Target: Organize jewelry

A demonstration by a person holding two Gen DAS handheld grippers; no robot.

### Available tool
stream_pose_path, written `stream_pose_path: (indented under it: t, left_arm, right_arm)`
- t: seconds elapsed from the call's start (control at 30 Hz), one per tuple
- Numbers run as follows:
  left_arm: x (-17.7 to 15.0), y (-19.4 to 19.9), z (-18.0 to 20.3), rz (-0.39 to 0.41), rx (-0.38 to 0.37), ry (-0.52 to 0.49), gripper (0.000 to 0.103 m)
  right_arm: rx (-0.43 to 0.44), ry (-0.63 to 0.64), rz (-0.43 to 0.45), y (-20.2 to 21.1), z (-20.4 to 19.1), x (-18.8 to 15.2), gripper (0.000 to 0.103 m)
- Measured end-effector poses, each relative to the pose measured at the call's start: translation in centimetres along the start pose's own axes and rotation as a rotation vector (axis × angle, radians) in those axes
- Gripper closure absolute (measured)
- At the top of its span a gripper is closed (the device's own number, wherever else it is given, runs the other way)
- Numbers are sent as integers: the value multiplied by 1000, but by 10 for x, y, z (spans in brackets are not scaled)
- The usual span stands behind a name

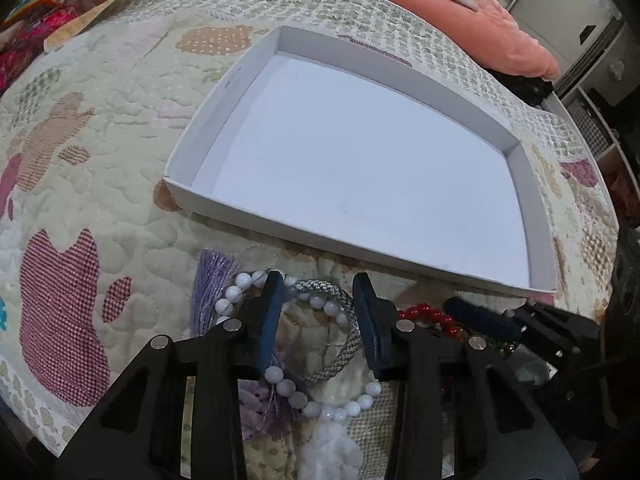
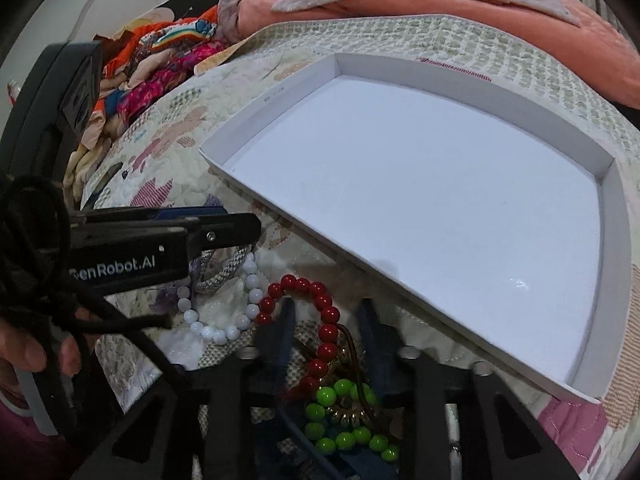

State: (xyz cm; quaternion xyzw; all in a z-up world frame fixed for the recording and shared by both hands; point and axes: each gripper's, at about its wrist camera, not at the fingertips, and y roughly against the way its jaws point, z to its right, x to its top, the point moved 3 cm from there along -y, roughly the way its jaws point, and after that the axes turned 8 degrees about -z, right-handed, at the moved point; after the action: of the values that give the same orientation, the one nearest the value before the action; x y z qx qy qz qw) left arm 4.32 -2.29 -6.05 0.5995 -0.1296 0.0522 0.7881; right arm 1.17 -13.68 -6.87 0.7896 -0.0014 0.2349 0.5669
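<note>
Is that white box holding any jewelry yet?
Empty. The white box shows only bare floor; the bracelets lie outside on the quilt.

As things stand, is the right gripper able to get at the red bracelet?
Probably yes. The right gripper is open and its fingers straddle the red bracelet, with nothing lying over that part. The lower beads tangle with a green bracelet and a gold piece, which may drag along.

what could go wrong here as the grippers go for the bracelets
The white bead bracelet overlaps the silver rope bracelet between the open left gripper, so both may lift together. The red bead bracelet lies tangled with the green bead bracelet at the right gripper, risking a snag.
</note>
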Motion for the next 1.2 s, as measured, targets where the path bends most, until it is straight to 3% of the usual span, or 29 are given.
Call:
stream_pose_path:
  t: [0.07,0.13,0.43,0.57,0.67,0.77,0.97,1.03,1.07,1.1,1.2]
  left_arm:
    - [1,0,0,3,-14,3,83]
    - [1,3,-2,5,-19,8,94]
    - [-1,45,0,95,-85,0,97]
    - [-8,43,2,50,-102,3,95]
    - [-12,28,4,10,-99,10,80]
    - [-13,15,11,-21,-107,17,79]
    - [-11,1,18,-31,-47,8,75]
    - [-10,1,21,-20,-49,-3,78]
    - [-10,2,22,-18,-55,-10,90]
    - [-9,2,22,-18,-55,-14,94]
    - [-8,14,22,13,-90,-13,96]
  right_arm:
    - [4,1,9,0,1,0,91]
    - [16,-5,28,4,0,-1,93]
    - [63,-12,161,50,-11,-2,94]
    - [61,-19,185,62,-12,-3,94]
    - [66,-36,208,72,-11,-3,94]
    - [66,-36,216,81,-11,-6,94]
    - [80,-30,250,100,-12,-9,94]
    - [83,-29,266,107,-13,-10,94]
    - [84,-30,275,111,-12,-10,94]
    - [87,-32,280,113,-12,-11,94]
    - [95,-49,296,121,-7,-13,94]
